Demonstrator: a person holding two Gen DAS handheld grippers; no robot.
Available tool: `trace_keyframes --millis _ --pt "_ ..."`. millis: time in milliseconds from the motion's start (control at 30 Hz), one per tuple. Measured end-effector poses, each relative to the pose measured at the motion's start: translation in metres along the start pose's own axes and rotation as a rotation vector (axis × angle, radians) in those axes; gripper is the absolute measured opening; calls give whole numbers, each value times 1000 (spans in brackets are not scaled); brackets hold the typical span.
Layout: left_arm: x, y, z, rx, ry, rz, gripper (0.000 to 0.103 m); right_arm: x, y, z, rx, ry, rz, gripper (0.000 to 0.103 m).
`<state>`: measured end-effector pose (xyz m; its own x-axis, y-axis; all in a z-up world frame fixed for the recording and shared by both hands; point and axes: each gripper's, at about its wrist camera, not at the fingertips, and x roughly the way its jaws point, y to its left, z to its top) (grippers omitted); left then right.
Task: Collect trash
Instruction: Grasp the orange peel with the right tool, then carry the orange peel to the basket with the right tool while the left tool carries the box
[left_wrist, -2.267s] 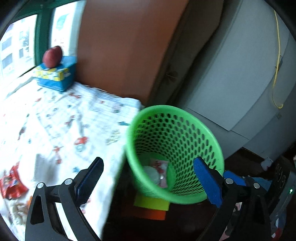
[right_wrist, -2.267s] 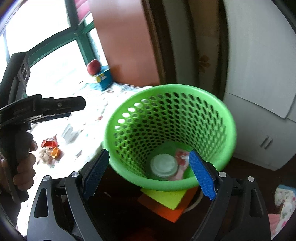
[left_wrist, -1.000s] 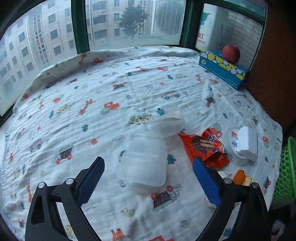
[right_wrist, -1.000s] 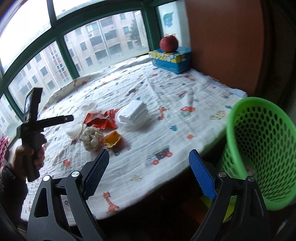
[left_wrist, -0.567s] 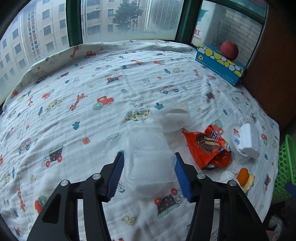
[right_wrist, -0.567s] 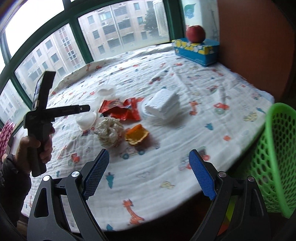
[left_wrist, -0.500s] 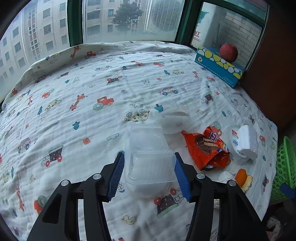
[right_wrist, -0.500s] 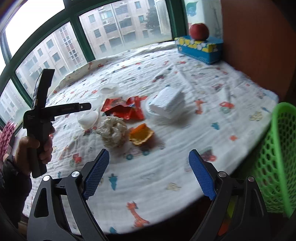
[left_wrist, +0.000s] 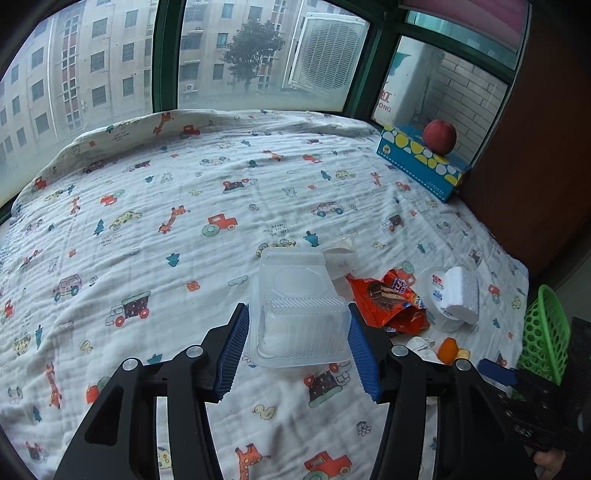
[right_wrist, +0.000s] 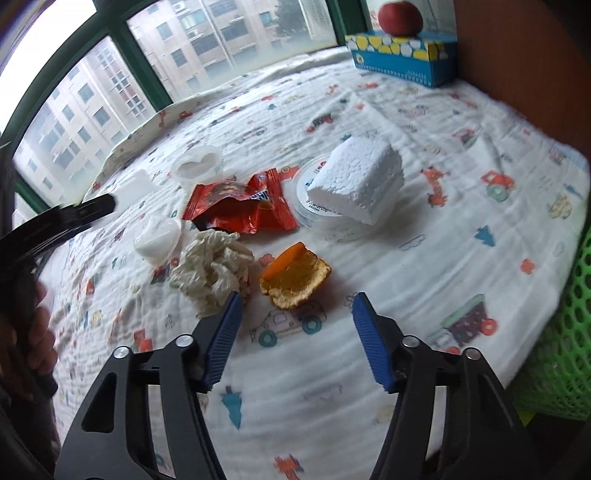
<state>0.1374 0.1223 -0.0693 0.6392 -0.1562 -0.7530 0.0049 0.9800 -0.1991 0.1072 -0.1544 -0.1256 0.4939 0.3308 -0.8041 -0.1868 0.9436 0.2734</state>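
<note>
My left gripper (left_wrist: 297, 341) is shut on a clear plastic clamshell box (left_wrist: 295, 306), with a blue pad against each side. To its right lie a red snack wrapper (left_wrist: 388, 299), a white foam block (left_wrist: 460, 293) on a round lid, and an orange peel (left_wrist: 448, 349). My right gripper (right_wrist: 297, 325) is open just short of the orange peel (right_wrist: 293, 275). A crumpled tissue (right_wrist: 212, 271) lies by its left finger. The wrapper (right_wrist: 240, 205), foam block (right_wrist: 356, 182) and small clear cups (right_wrist: 159, 240) lie beyond. The left gripper (right_wrist: 74, 212) shows at the left of the right wrist view.
A green mesh bin (right_wrist: 565, 336) stands off the right edge of the cloth-covered surface (left_wrist: 147, 221); it also shows in the left wrist view (left_wrist: 546, 332). A blue tissue box (left_wrist: 421, 168) with a red apple (left_wrist: 439, 136) sits at the far right by the window. A brown wall (left_wrist: 535, 147) is on the right.
Both grippers swung away from the green bin to the trash on the cloth. The left gripper closed on the clear clamshell box. The right gripper came close to the orange peel and narrowed.
</note>
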Motion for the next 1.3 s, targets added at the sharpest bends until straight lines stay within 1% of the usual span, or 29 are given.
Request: trace_keyframes --millis 100,200,400,600,667,733,833,1033,1300 --pt "-8 0 -2 0 -12 -5 52 11 1 4 12 16 -7 57" --pt "-14 2 -2 2 -21 -9 52 20 4 9 19 22 -12 56" --pt "-19 2 -4 -2 -22 -22 52 31 11 15 19 22 -64 52" --pt "-22 -2 -4 -2 -28 -30 52 33 20 10 -40 8 -135 41" --pt "-23 -4 -4 1 -31 -35 52 32 21 9 -45 3 -130 38" --pt "-25 -7 -3 8 -34 -39 52 28 20 7 -48 -7 -121 33" --pt "-29 -12 -2 16 -41 -49 52 20 17 4 -46 -18 -111 31" --pt "-37 -30 -2 38 -53 -82 52 -4 4 -2 -23 -52 -87 30" --pt "-44 -75 -1 95 -61 -146 52 -46 -12 -6 -19 -107 -90 30"
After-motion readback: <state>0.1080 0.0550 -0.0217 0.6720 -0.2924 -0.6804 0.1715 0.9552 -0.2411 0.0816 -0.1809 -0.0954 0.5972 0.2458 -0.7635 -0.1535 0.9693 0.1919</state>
